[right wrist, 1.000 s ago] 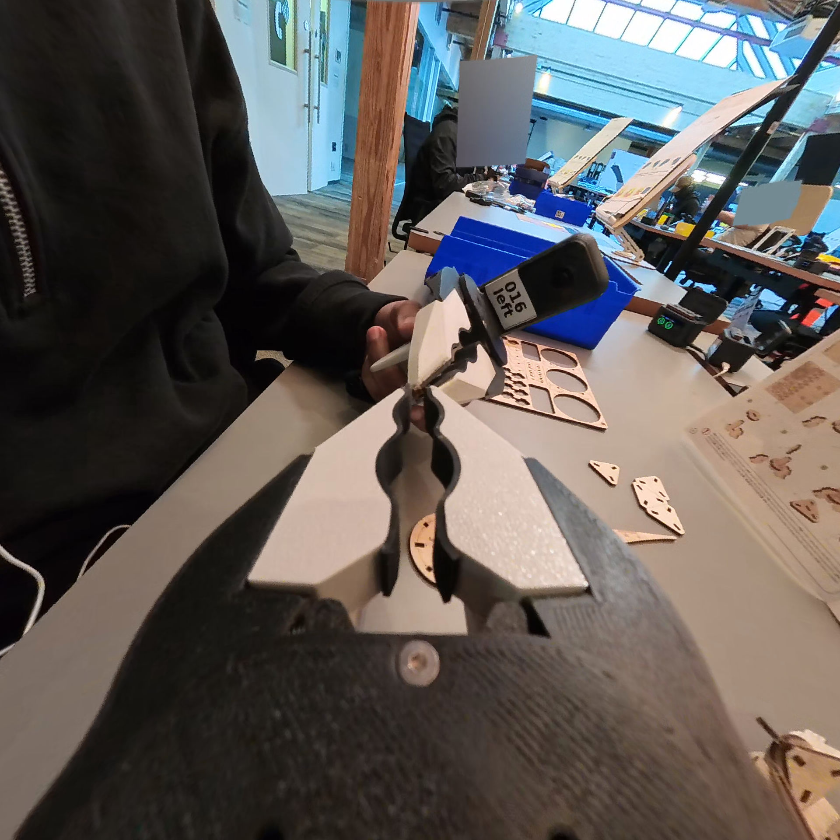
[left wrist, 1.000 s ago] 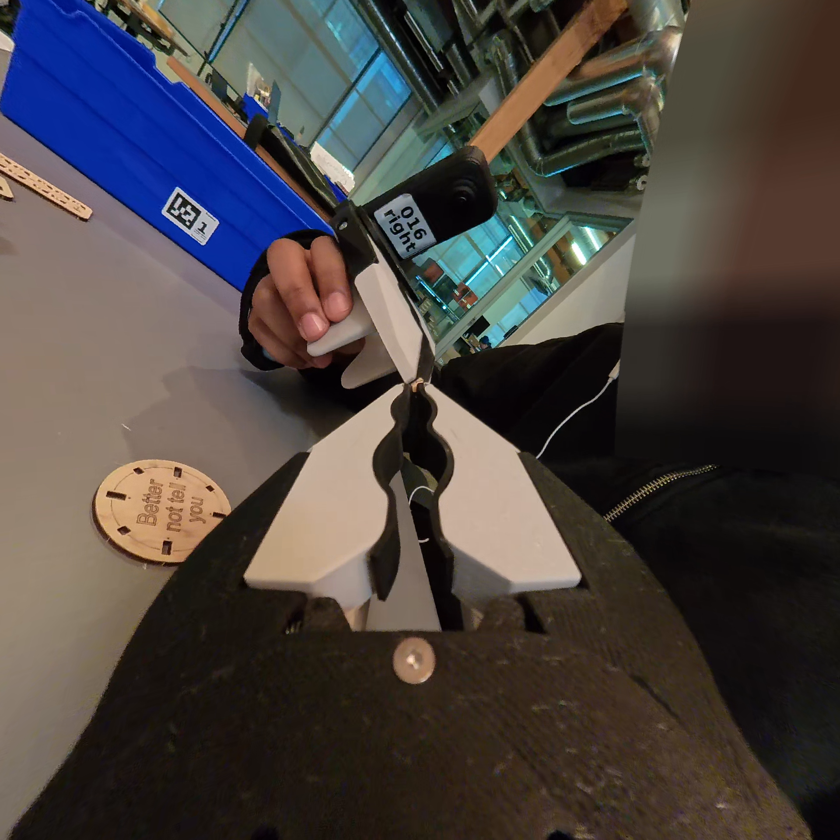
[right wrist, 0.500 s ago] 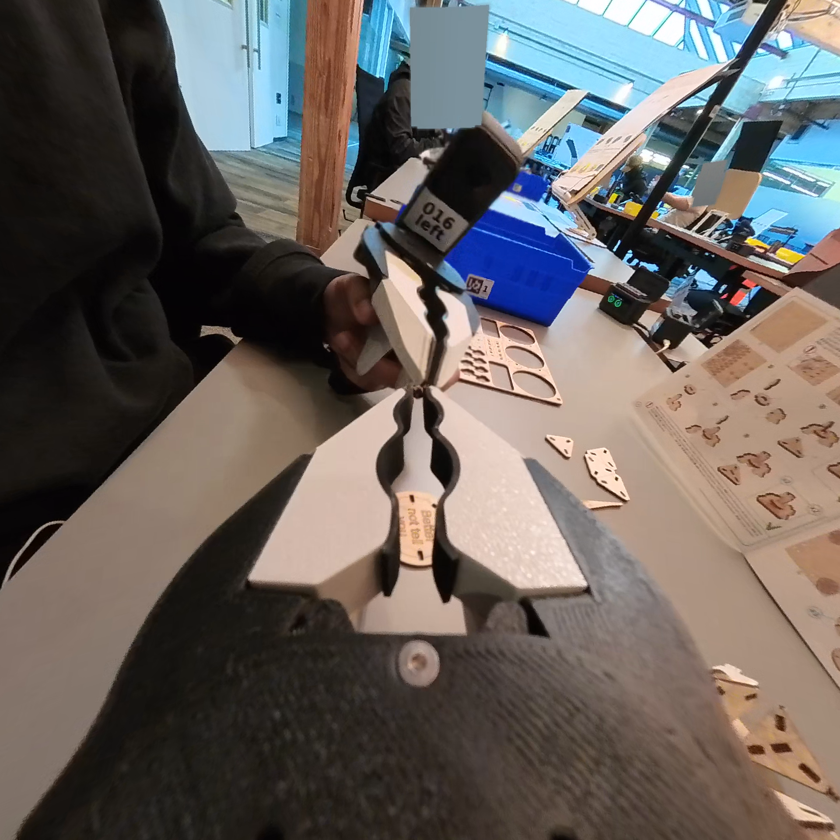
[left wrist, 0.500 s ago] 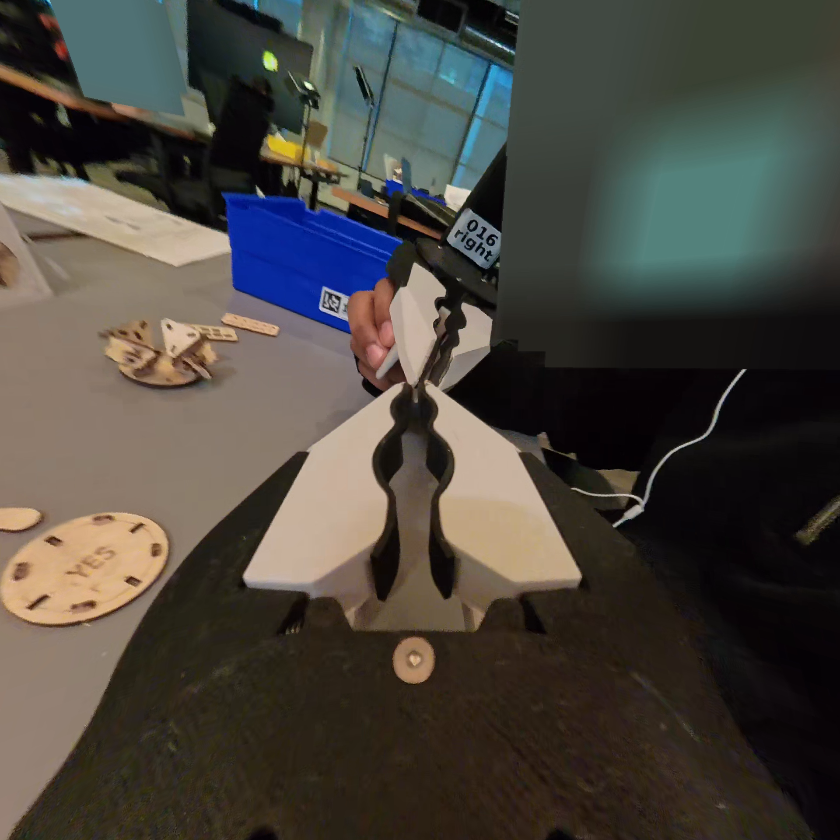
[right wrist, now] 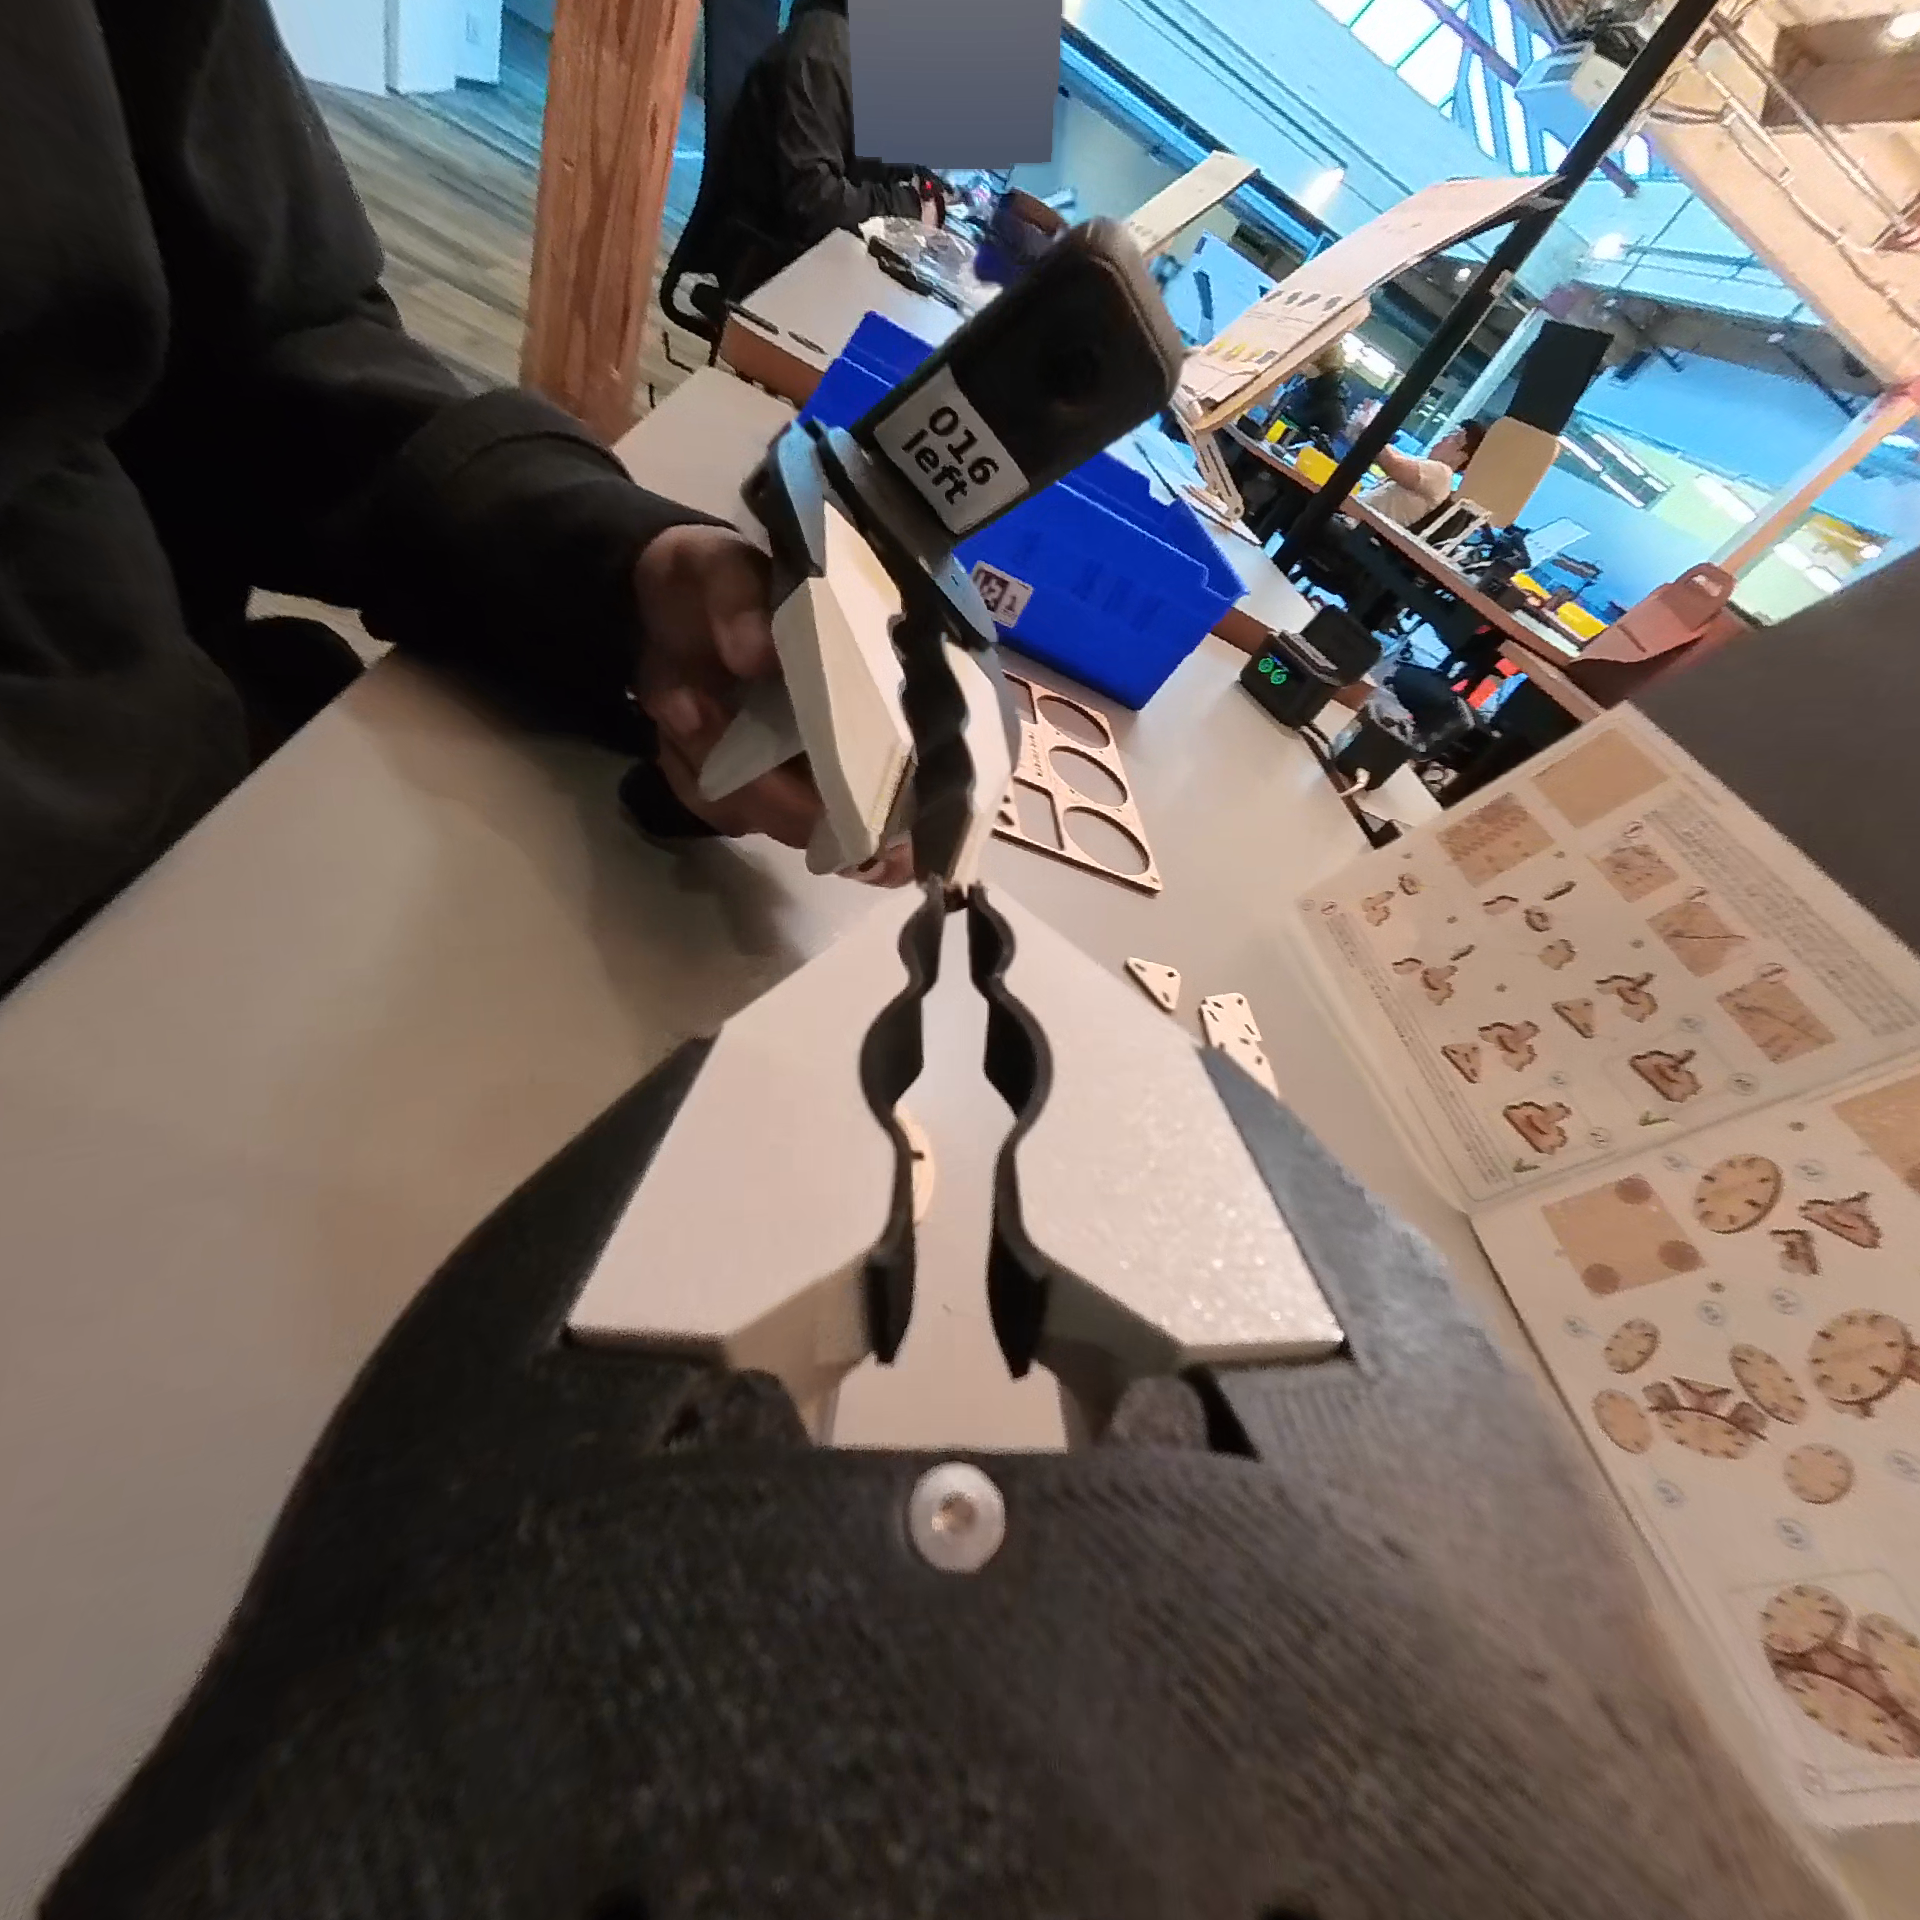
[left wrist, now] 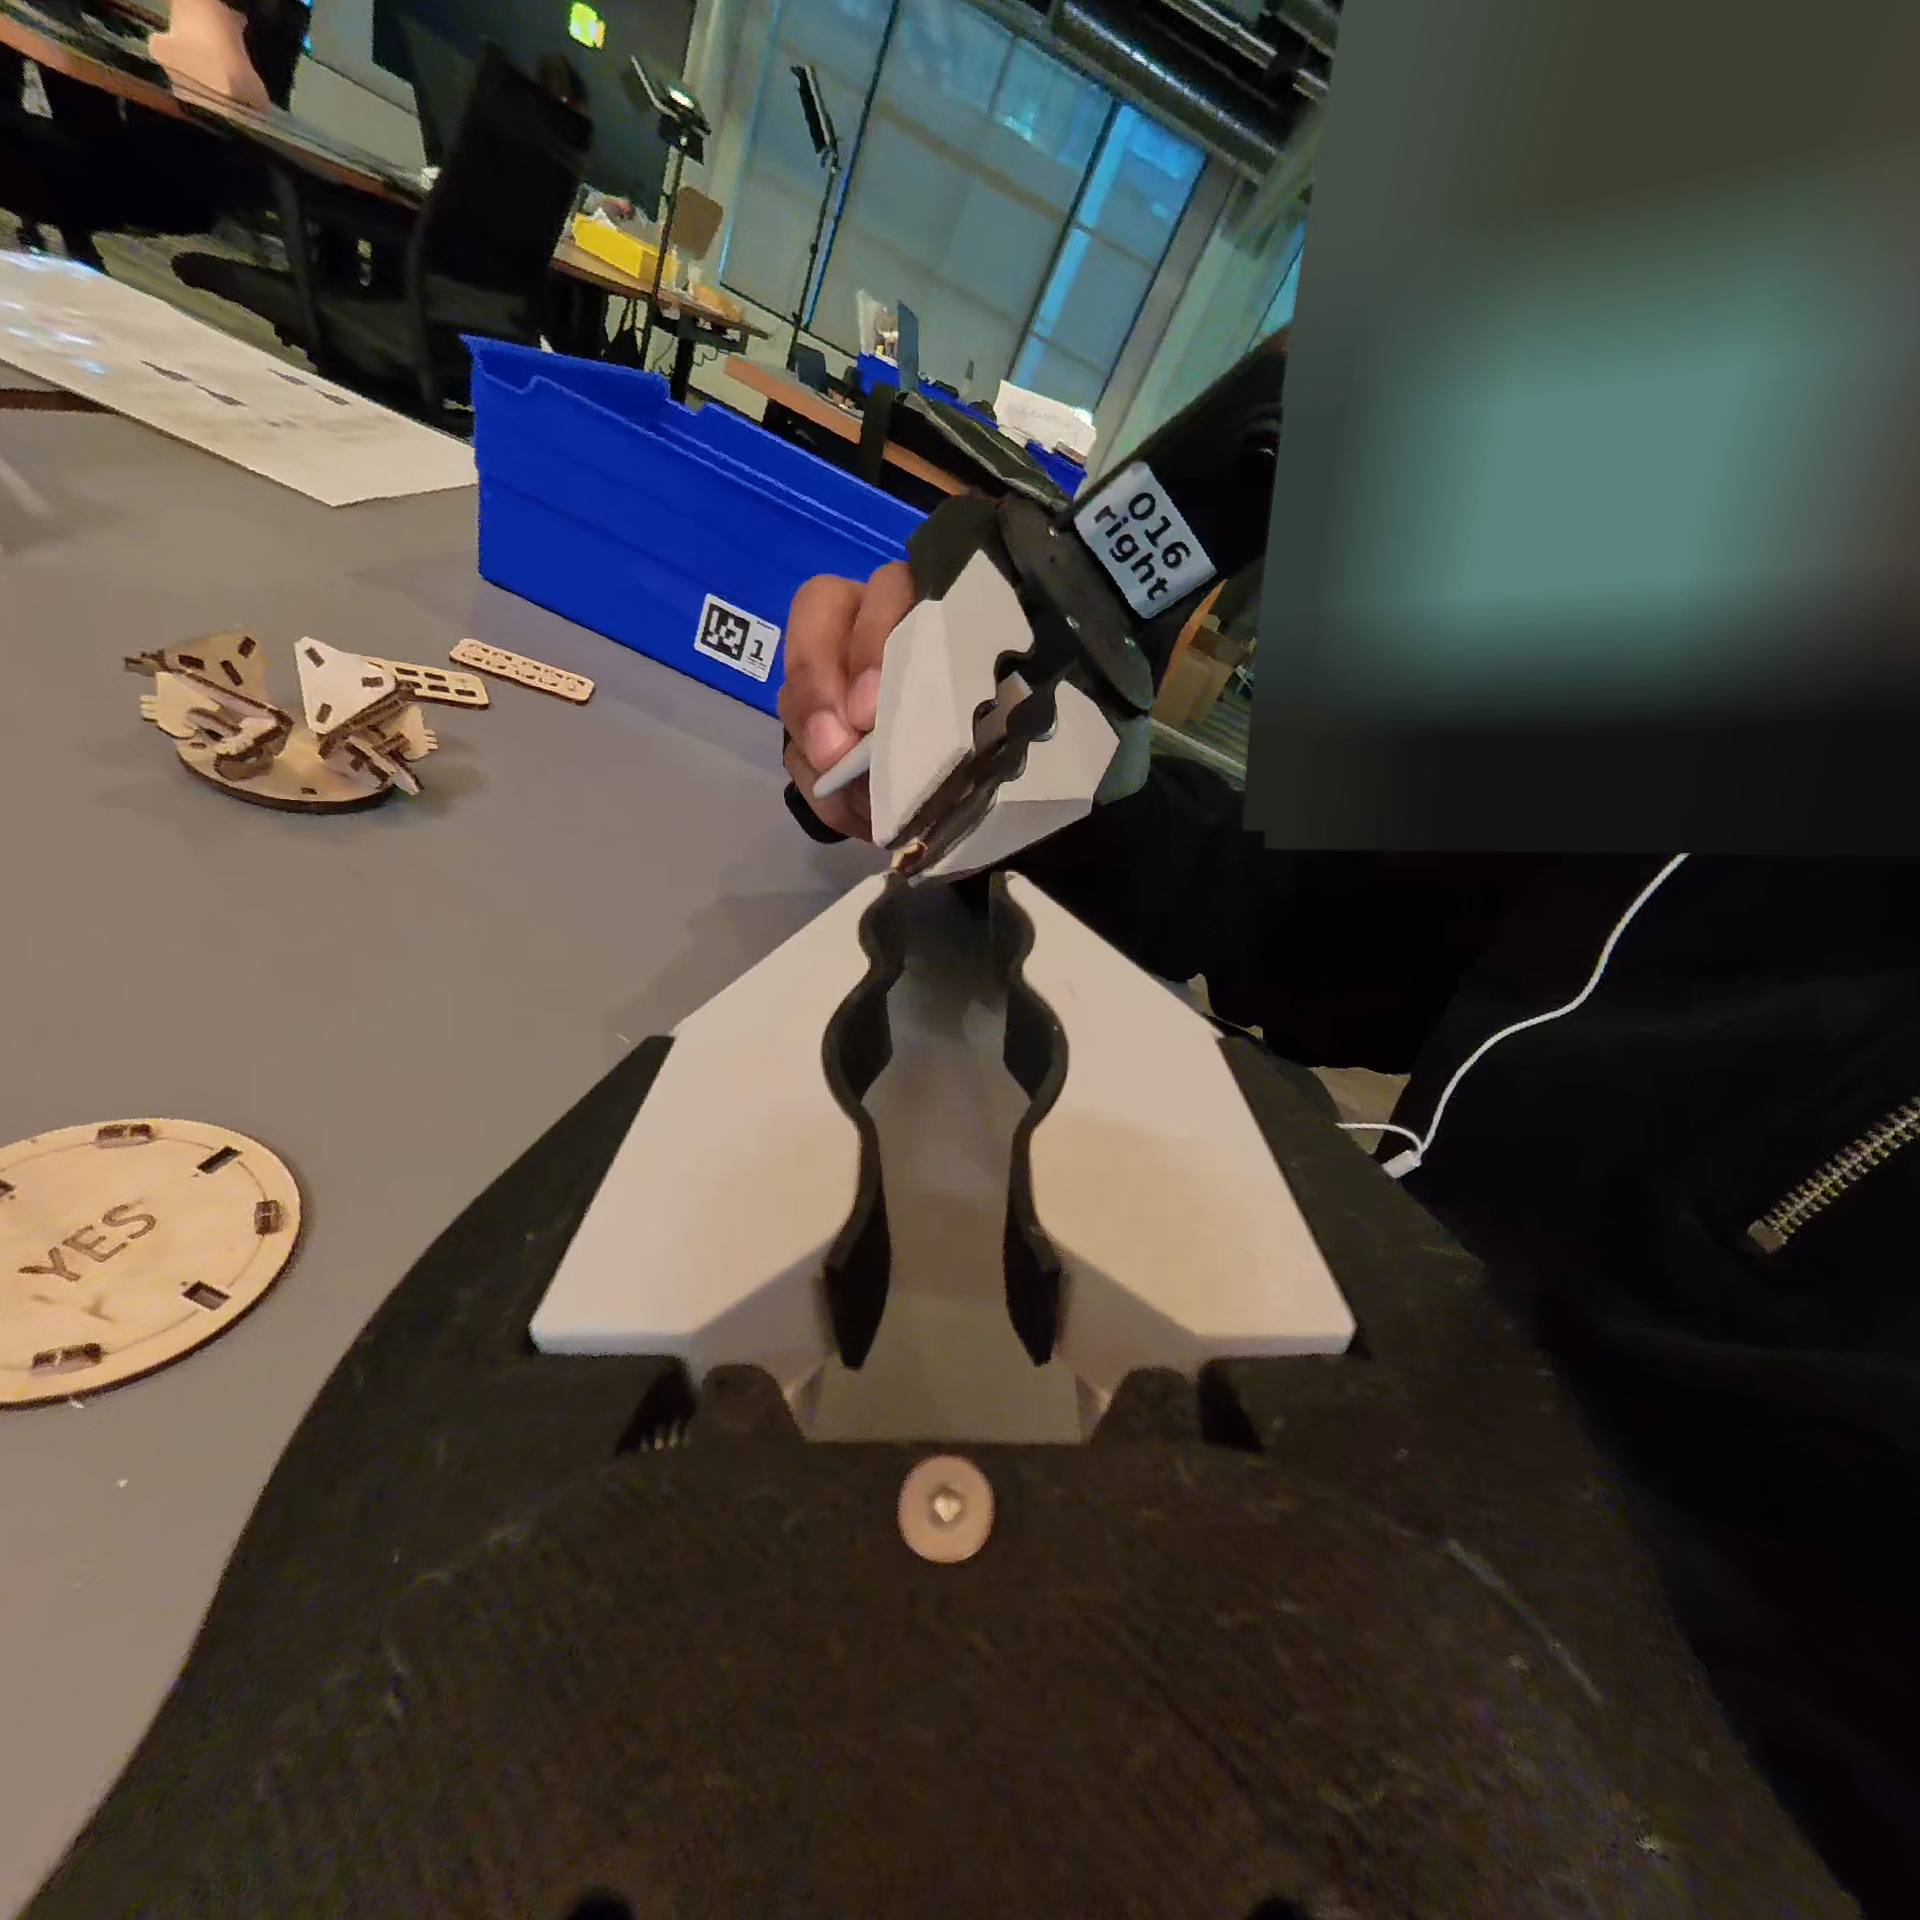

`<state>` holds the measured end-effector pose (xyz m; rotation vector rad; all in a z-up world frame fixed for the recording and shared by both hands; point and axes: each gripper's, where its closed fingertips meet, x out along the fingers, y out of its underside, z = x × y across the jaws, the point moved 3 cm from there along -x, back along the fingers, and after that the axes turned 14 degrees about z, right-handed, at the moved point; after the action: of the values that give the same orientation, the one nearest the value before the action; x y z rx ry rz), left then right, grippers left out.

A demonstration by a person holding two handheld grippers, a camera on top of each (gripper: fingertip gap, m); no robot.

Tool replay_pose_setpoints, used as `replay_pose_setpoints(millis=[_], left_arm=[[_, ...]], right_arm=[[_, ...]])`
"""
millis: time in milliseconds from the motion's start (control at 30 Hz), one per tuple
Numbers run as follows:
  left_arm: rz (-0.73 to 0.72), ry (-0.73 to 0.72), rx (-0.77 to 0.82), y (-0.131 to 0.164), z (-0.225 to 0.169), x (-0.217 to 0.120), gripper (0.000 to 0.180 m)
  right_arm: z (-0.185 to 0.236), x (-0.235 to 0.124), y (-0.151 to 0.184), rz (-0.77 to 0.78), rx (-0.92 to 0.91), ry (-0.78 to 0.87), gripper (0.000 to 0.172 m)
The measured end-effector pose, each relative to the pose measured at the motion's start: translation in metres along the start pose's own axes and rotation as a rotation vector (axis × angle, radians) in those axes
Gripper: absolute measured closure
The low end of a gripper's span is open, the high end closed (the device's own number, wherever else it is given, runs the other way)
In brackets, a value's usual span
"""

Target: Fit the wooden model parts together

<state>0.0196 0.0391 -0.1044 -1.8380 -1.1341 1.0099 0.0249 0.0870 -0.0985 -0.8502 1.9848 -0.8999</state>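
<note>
My right gripper (right wrist: 956, 902) is shut on a small wooden piece, which shows as a tan sliver (left wrist: 906, 858) at its tips in the left wrist view. My left gripper (left wrist: 943, 891) is open, its fingertips (left wrist: 885, 896) just under that piece with a clear gap between the pads. The two grippers meet tip to tip above the grey table (left wrist: 364, 935). In the right wrist view the left gripper (right wrist: 920, 862) hangs right above my right fingertips (right wrist: 940, 914). A person's hand (left wrist: 831, 686) holds the right gripper.
A round wooden disc (left wrist: 125, 1257), a part-built wooden model (left wrist: 291, 727), a slotted strip (left wrist: 520, 670) and a blue bin (left wrist: 644, 520) lie to the left. A cut-out wooden sheet (right wrist: 1081, 821), small triangle pieces (right wrist: 1155, 979) and instruction sheets (right wrist: 1662, 987) lie to the right. My left and right fingertips are right by each other.
My left jaws were shut at the right gripper's tips and have now opened, letting go of the small piece. The right gripper stays shut on it. Both grippers have turned a little.
</note>
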Motion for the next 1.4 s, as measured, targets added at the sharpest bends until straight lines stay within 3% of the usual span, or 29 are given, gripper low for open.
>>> replay_pose_setpoints(millis=[400, 1400], left_arm=[[-0.016, -0.013, -0.018, -0.002, 0.004, -0.002, 0.169], [0.007, 0.0, -0.091, 0.002, 0.009, 0.0, 0.162]], right_arm=[[-0.001, 0.003, 0.005, 0.059, -0.114, 0.111, 0.17], [0.002, 0.008, 0.013, 0.125, -0.182, 0.149, 0.17]])
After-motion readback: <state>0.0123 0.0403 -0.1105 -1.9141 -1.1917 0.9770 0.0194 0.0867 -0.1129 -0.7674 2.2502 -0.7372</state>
